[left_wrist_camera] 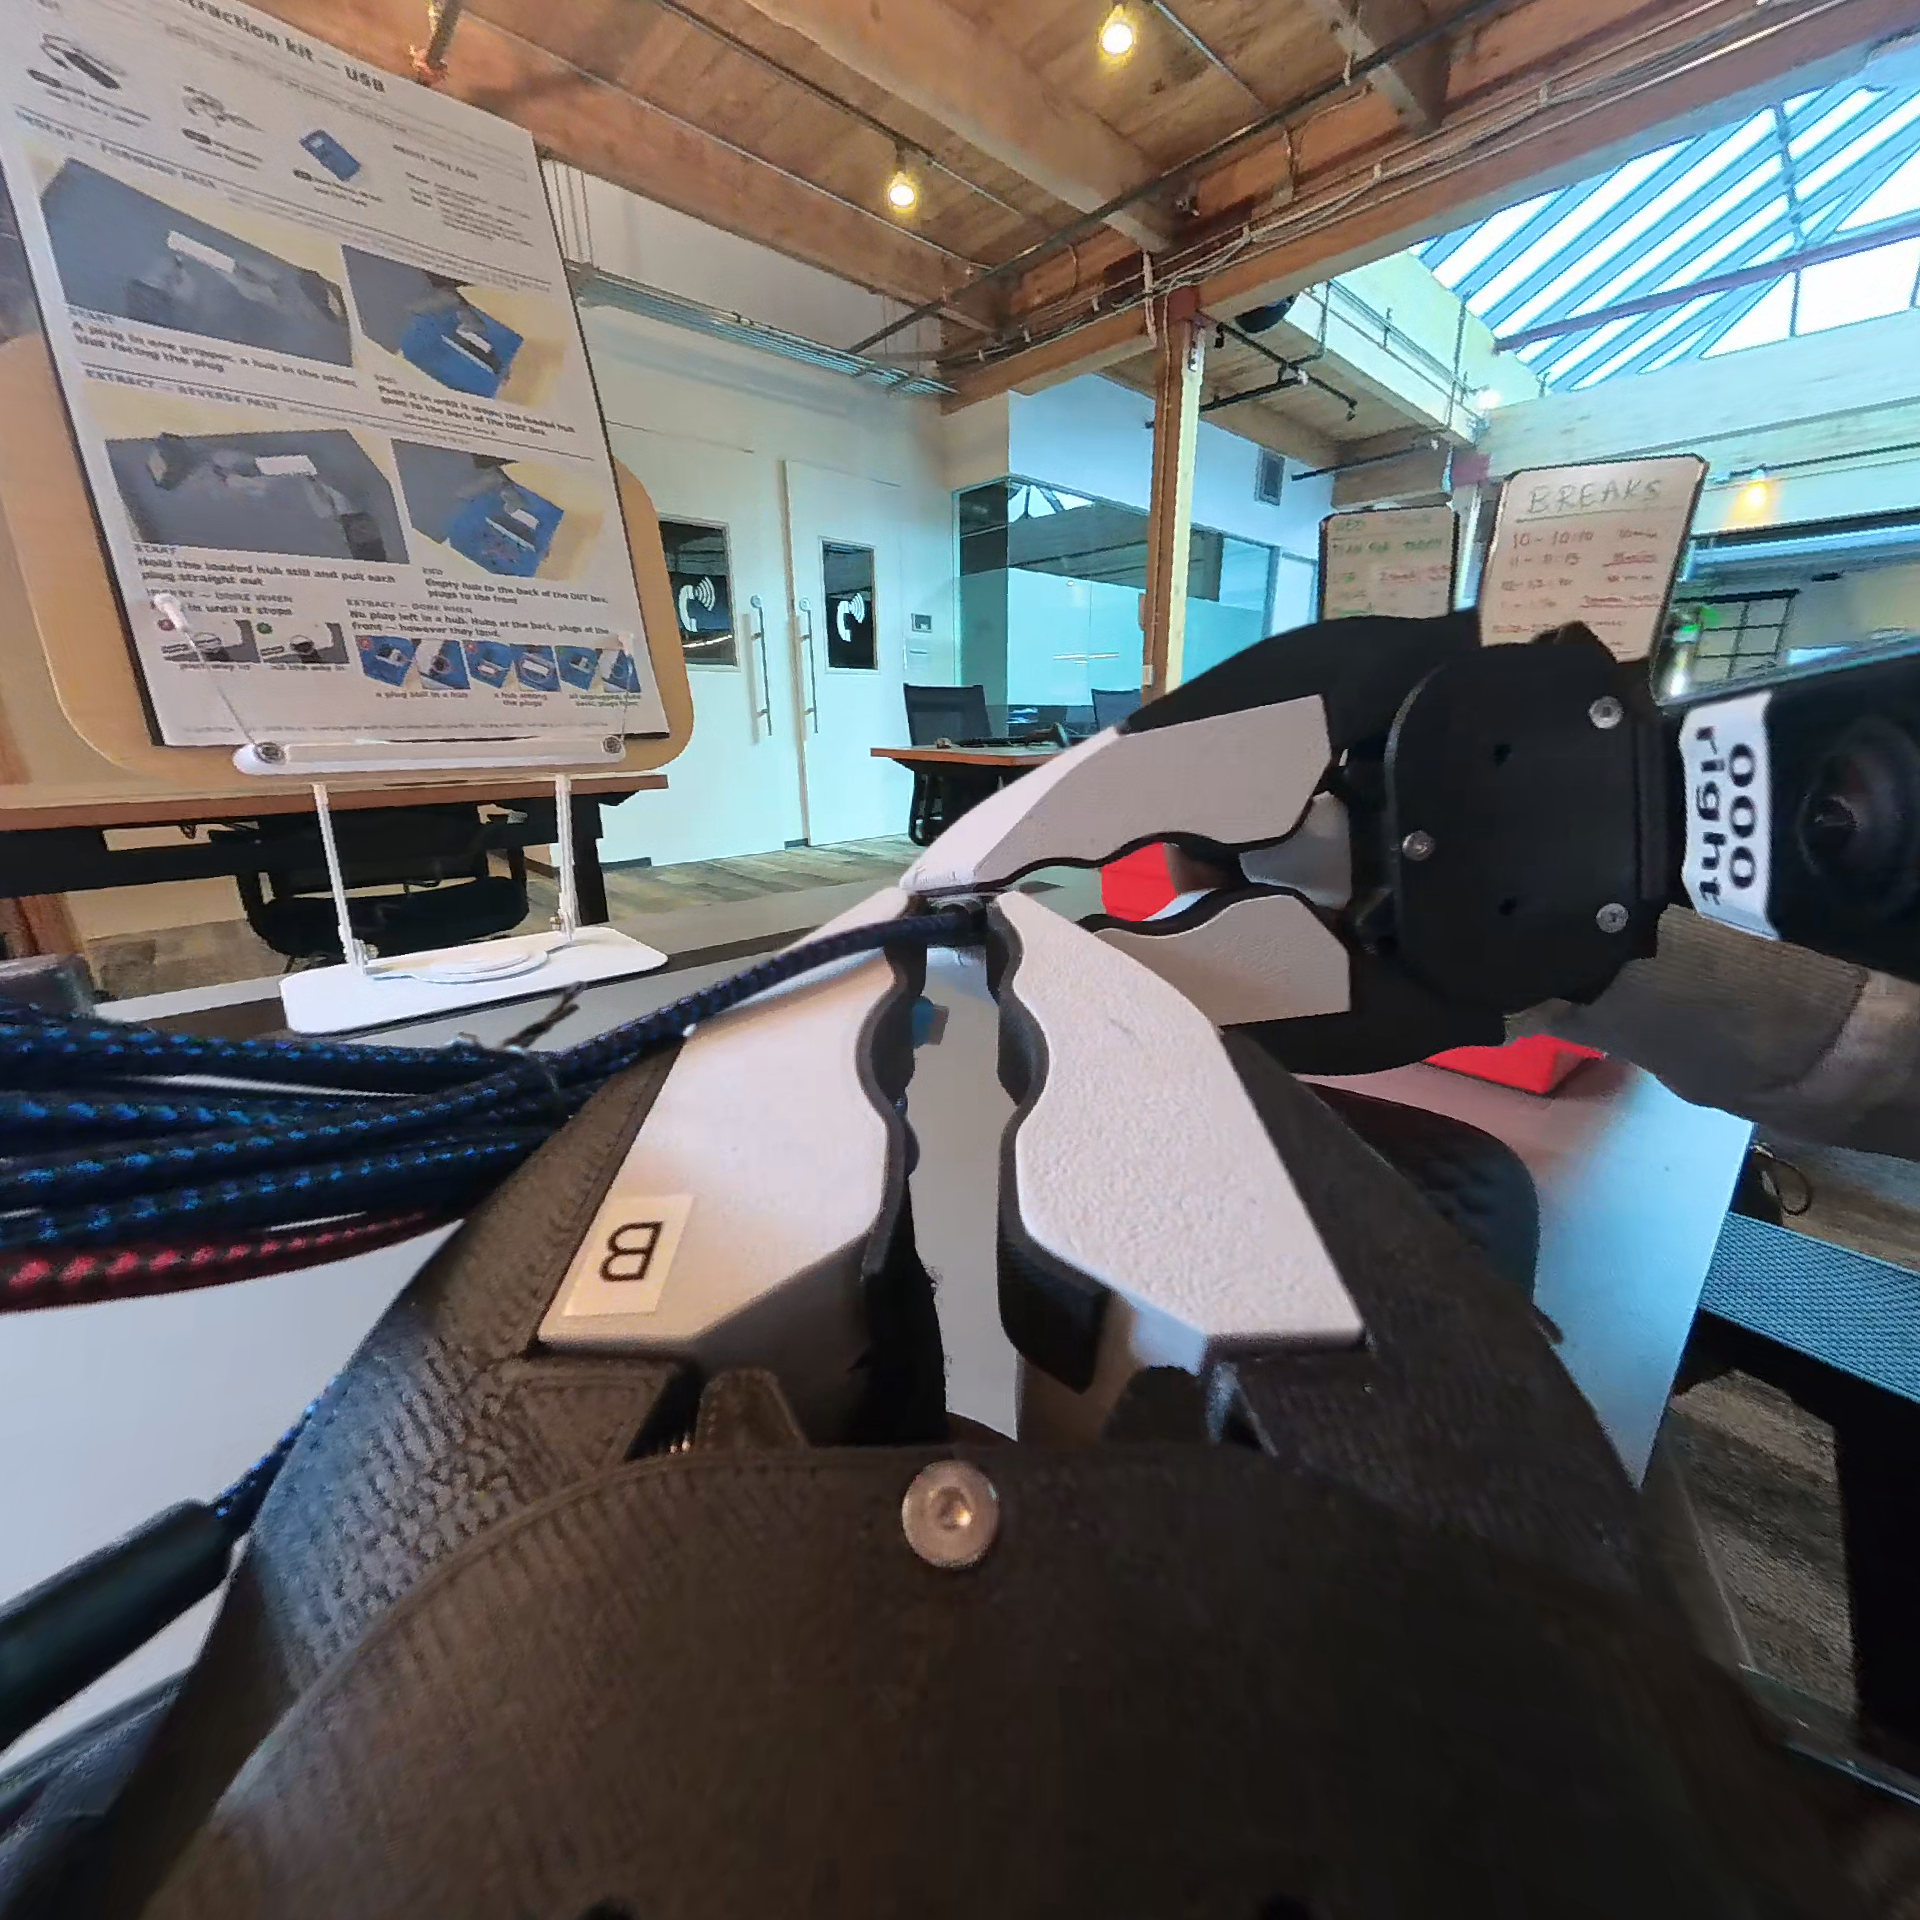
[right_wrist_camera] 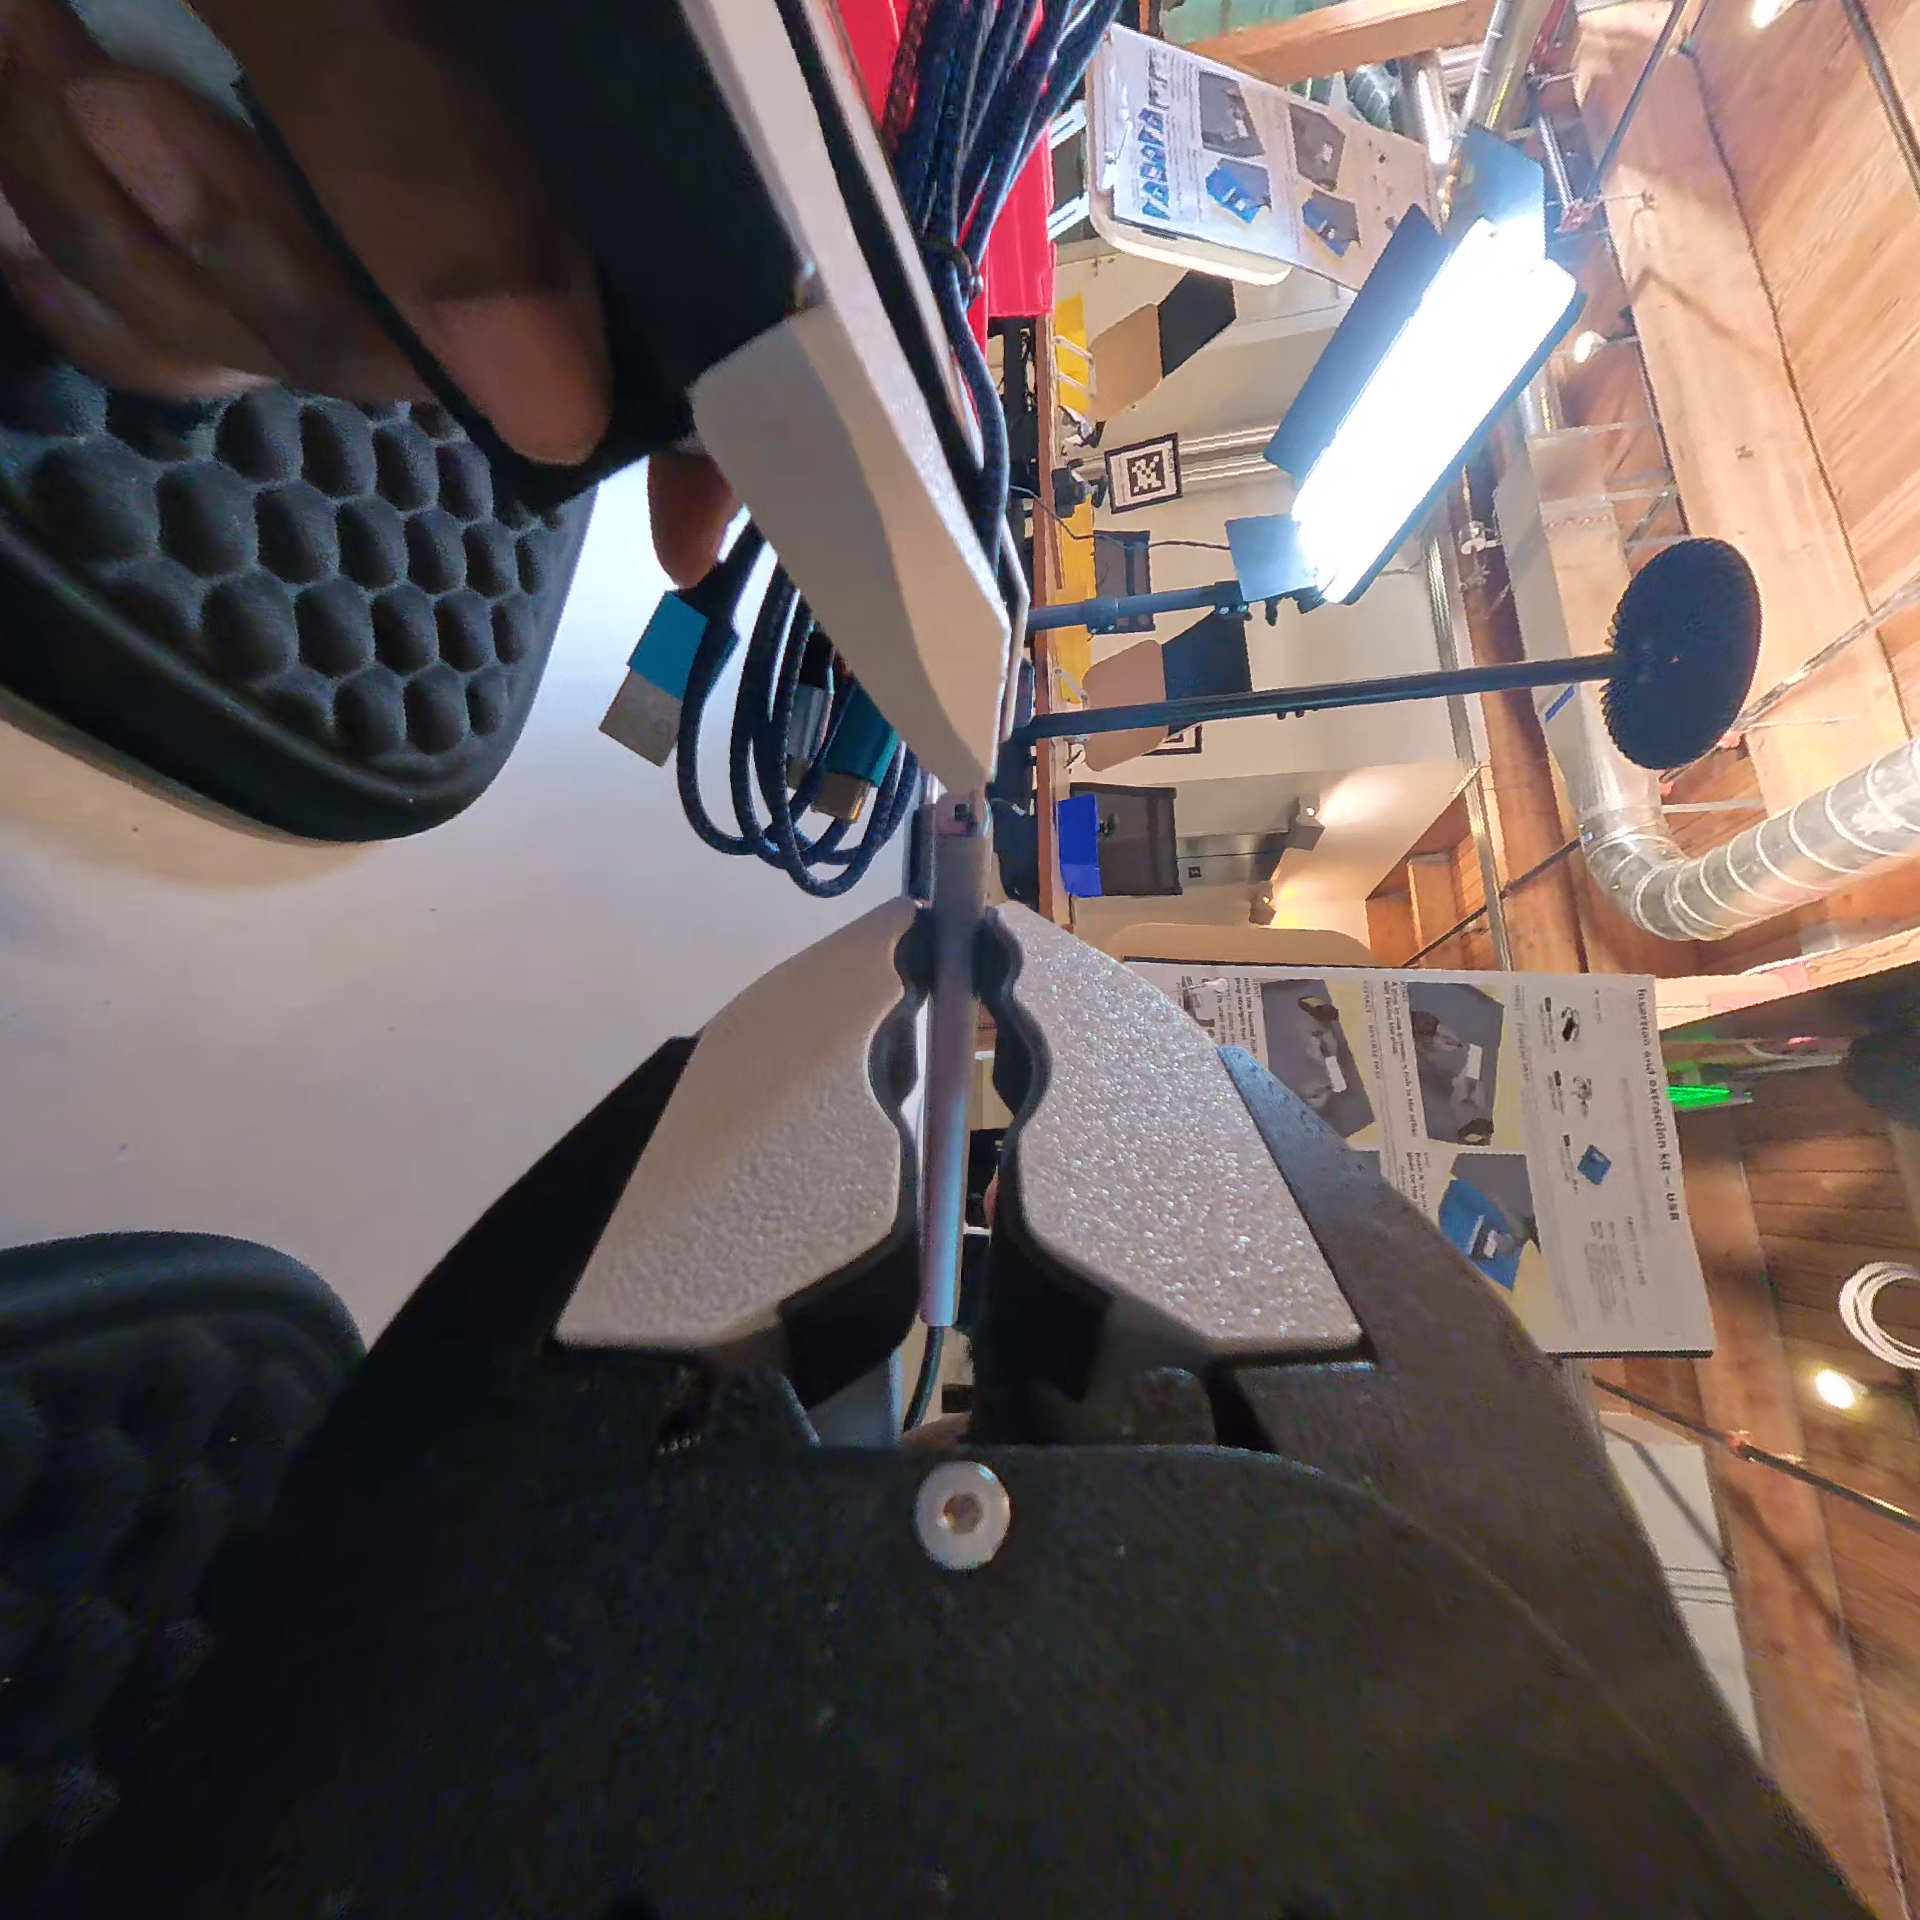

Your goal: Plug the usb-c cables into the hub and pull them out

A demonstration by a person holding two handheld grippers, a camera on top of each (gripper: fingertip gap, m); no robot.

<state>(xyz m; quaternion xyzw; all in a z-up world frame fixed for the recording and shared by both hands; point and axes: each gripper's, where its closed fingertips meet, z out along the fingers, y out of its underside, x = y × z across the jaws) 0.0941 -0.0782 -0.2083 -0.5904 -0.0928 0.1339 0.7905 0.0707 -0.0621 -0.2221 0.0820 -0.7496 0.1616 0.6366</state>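
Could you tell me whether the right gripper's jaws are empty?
No, the right gripper is clamped on a thin silver hub standing edge-on between its fingers.

My left tongs (left_wrist_camera: pixel 951 914) point forward, tips pinched nearly together. My right tongs (right_wrist_camera: pixel 951 914) are clamped narrow, meeting the left ones tip to tip from the right side.

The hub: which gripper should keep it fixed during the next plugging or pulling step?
Right, probably: the right gripper already clamps the thin grey hub edge-on, while the left gripper pinches the braided cable by its plug end.
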